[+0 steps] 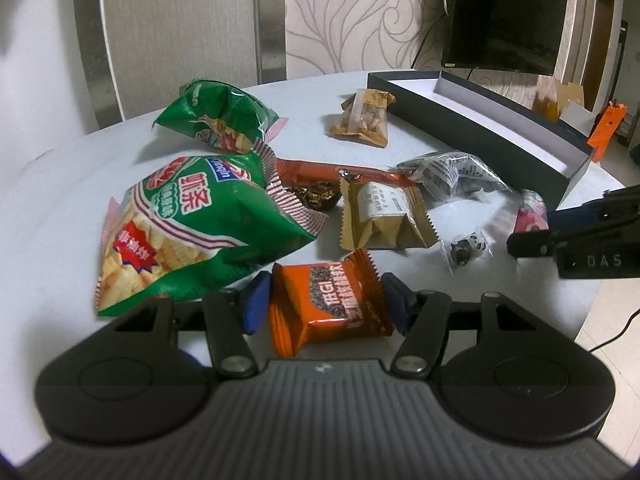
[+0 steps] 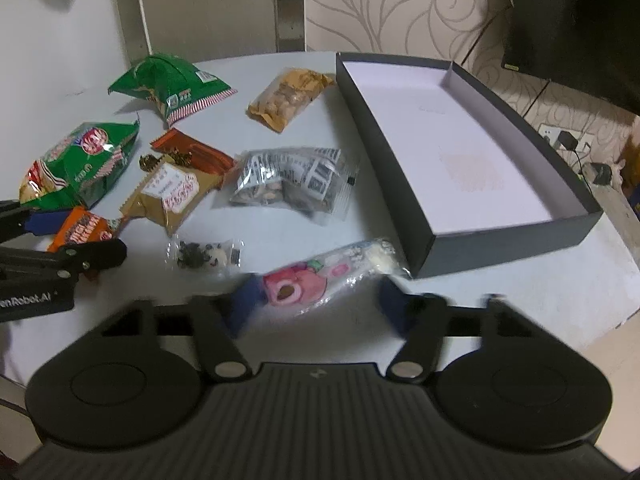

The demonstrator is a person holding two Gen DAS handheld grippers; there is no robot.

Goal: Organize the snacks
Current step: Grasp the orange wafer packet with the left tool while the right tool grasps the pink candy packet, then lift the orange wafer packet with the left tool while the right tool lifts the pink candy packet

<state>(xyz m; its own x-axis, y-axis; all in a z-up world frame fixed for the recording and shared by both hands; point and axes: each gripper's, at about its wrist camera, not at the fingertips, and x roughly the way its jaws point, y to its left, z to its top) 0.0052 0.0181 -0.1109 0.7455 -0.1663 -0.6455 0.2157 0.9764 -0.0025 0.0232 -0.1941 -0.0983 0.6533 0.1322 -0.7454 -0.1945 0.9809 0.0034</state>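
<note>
An orange snack packet (image 1: pixel 328 300) sits between the blue pads of my left gripper (image 1: pixel 326 305), which is shut on it at the table's near edge. In the right wrist view a pink-and-white wrapped sweet (image 2: pixel 320 276) lies slantwise between the fingers of my right gripper (image 2: pixel 320 305). The left pad (image 2: pixel 246 304) touches its pink end and the right pad stands just off its clear end, so the jaws are open around it. The dark box (image 2: pixel 500 240) with a white floor lies just right of the sweet and holds nothing.
On the round white table (image 1: pixel 60 208) lie two green crisp bags (image 1: pixel 188 224), (image 1: pixel 220 116), tan packets (image 1: pixel 384 216), (image 1: pixel 366 118), a clear printed bag (image 2: pixel 292 180), a small panda sweet (image 2: pixel 204 256) and a red-orange wrapper (image 2: pixel 192 148). A dark monitor (image 1: pixel 504 12) hangs behind.
</note>
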